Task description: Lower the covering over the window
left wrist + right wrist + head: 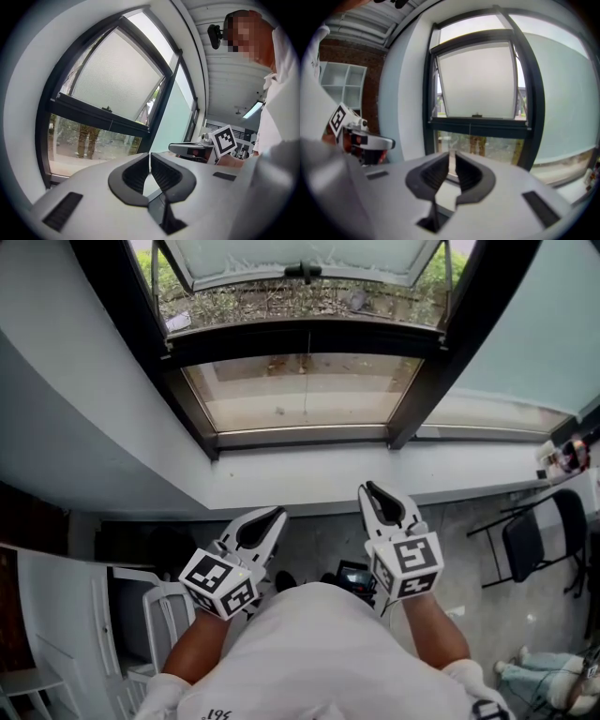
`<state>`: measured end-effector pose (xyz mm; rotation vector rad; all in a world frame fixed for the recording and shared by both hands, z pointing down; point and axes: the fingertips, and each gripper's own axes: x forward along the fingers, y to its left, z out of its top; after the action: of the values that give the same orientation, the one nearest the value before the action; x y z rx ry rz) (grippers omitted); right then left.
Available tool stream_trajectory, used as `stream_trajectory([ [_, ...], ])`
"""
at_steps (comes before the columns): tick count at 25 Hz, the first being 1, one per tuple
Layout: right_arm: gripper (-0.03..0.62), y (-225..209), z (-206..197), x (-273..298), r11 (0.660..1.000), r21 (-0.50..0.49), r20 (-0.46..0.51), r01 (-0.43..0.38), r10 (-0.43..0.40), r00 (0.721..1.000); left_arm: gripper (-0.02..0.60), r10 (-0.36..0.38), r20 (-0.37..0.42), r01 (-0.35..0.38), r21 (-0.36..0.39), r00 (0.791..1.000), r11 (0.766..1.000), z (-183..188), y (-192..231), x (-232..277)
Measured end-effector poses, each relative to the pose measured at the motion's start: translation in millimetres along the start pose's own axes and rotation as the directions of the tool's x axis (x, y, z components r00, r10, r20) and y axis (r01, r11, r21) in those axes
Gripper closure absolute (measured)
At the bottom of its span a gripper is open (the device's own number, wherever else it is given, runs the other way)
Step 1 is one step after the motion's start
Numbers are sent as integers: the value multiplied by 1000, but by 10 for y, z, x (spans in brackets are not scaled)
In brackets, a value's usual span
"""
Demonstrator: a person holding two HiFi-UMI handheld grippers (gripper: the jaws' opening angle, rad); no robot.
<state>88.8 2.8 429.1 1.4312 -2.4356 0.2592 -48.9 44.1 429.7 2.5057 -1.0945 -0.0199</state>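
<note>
Left tongs (279,513) (149,157): shut, tips together, nothing between them; held near the body, well short of the window.
Right tongs (368,487) (451,157): narrow, a slim gap between the pads, no clear grip on anything; level with the left pair, to its right.
Black-framed window (300,338): far side, above the white sill (375,470).
Pale translucent covering (117,79) (478,79): up high, across the tilted upper sash only.
Clear lower pane (300,390): uncovered, ground outside visible.

Daylight pours through the window (302,390); interior dim; fisheye edges blurred, vignetted.
</note>
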Motion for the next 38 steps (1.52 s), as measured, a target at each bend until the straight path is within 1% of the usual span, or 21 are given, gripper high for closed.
stream_trajectory([
  [6, 551, -132, -173, -147, 1000, 13, -22, -16, 17, 1000, 551, 16, -10, -16, 4, 1000, 1000, -92, -228, 100],
  [16, 571, -167, -327, -228, 999, 23, -38, -31, 32, 999, 554, 60, -30, -60, 13, 998, 998, -201, -303, 169],
  [20, 571, -136, -396, -205, 998, 38, -53, -53, 55, 997, 554, 59, -39, -58, 18, 998, 998, -234, -317, 204],
  [26, 571, -107, -421, -197, 997, 15, -68, -72, 73, 995, 554, 56, -49, -56, 14, 997, 998, -246, -323, 232],
  [33, 572, -126, -415, -174, 997, 15, -66, -76, 77, 995, 554, 49, -54, -48, 24, 997, 999, -238, -330, 270],
  [38, 572, -142, -420, -189, 997, 17, -67, -72, 73, 995, 554, 43, -60, -42, 18, 997, 999, -275, -359, 282],
])
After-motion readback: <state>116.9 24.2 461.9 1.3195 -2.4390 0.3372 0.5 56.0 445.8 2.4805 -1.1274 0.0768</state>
